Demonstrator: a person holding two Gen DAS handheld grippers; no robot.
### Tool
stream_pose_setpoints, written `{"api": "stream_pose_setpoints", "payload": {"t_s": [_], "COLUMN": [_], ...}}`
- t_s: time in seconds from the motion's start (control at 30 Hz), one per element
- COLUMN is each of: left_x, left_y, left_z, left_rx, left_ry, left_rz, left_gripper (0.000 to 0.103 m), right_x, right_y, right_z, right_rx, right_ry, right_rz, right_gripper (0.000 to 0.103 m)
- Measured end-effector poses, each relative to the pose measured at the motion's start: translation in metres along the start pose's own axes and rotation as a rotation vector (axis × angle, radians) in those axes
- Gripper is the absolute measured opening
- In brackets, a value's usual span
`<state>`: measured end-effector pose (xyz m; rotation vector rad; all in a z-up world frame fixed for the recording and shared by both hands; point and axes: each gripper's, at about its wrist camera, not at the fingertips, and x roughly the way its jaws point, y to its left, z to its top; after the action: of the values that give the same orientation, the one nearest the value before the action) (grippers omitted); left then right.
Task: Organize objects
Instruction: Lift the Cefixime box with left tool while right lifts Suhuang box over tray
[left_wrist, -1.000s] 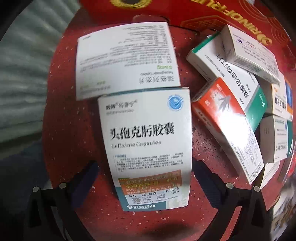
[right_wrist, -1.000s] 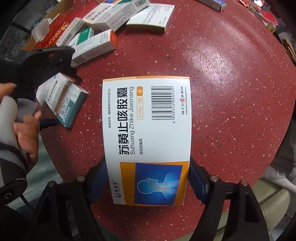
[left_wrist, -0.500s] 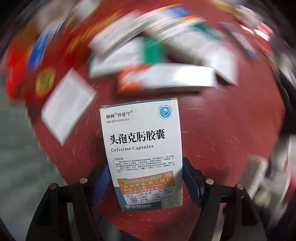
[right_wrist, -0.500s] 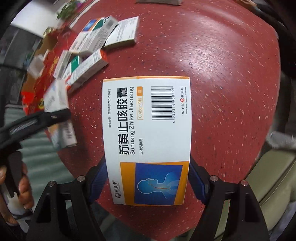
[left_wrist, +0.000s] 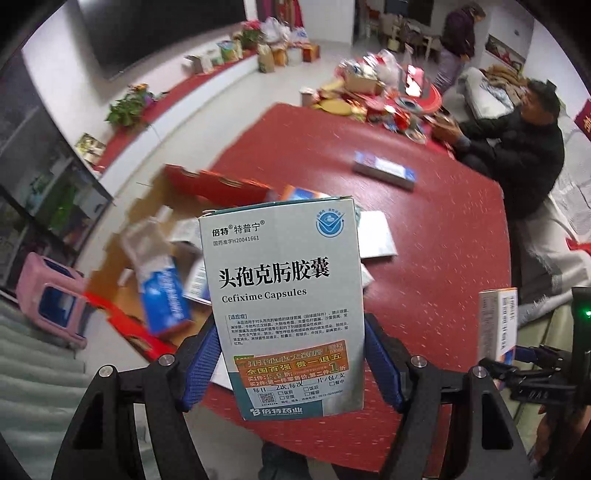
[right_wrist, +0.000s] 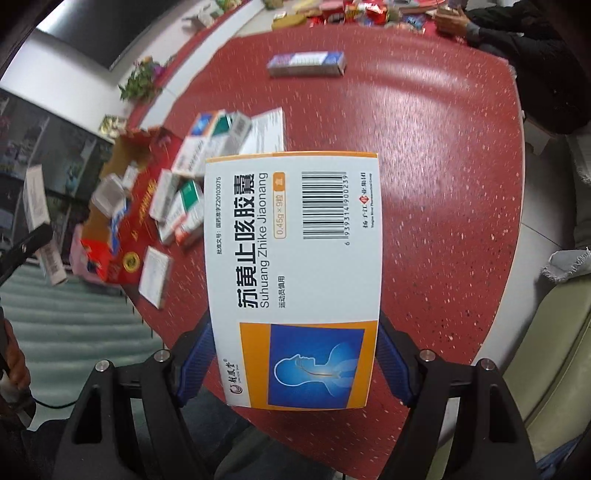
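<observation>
The jaws of the left gripper (left_wrist: 290, 363), having just closed, clamp a Cefixime Capsules box (left_wrist: 282, 299) at frame centre above the red surface (left_wrist: 443, 236), while the right gripper (right_wrist: 293, 363) clamps a Suhuang Zhike box (right_wrist: 293, 273), loose medicine boxes (right_wrist: 199, 177) lying upper left.

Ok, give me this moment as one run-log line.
left gripper: shut on Cefixime box, lifted | right gripper: shut on Suhuang Zhike box | red carton: open on table

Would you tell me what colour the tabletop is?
The tabletop is dark red with pale speckles, clearest in the right wrist view.
</observation>
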<state>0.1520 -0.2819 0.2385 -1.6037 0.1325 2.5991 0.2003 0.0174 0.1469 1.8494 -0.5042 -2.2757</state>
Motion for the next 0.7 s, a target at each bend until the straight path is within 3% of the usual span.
{"api": "stream_pose_setpoints", "payload": {"t_s": [0.13, 0.3, 0.7], "left_x": [-0.007, 0.001, 0.047], "left_y": [0.036, 0.08, 0.165], "left_z": [0.005, 0.012, 0.032], "left_rx": [-0.045, -0.056, 0.113], "left_ry": [-0.036, -0.054, -0.008], "left_rz": [0.027, 0.009, -0.125], "left_gripper": [0.077, 0.077, 0.077], "right_x": [-0.011, -0.01, 0.025], "right_y": [0.012, 0.045, 0.141], "right_z": [0.002, 0.005, 0.004], "right_rx": [0.043, 0.111, 0.328], "right_ry": [-0.049, -0.113, -0.143], "right_rz": [0.009, -0.001, -0.035], "right_gripper": [0.078, 0.078, 0.078]}}
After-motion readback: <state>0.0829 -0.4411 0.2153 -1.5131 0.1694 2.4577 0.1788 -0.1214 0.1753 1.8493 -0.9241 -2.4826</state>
